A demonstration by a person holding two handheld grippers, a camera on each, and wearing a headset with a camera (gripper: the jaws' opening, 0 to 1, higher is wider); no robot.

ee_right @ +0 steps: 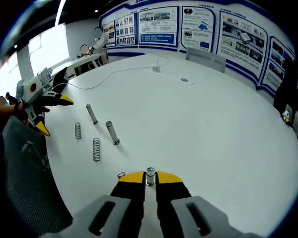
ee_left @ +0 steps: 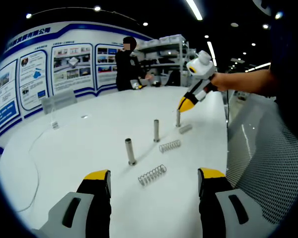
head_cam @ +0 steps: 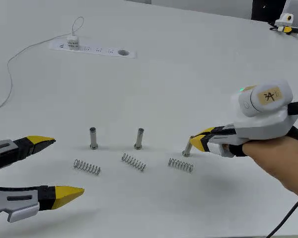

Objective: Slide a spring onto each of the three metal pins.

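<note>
here, slim silvery pins [head_cam: 139, 138], loose coiled springs [head_cam: 133, 162] alongside

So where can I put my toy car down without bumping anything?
Best spot: the big bare table between the power strip and the pins. The near edge below the springs is free too. It is crowded around pins and springs, where the right gripper clamps the right pin and the open left gripper hovers.

A broad white matte workbench [head_cam: 188, 59] stretched away. At 11 o'clock in the head view lay a long white plastic power strip [head_cam: 97, 49], its thin white cable [head_cam: 39, 43] trailing toward 9 o'clock. Blue-and-white poster-covered wall panels [ee_right: 188, 25] stood behind, under bright ceiling strip lights [ee_left: 194, 9].
</note>
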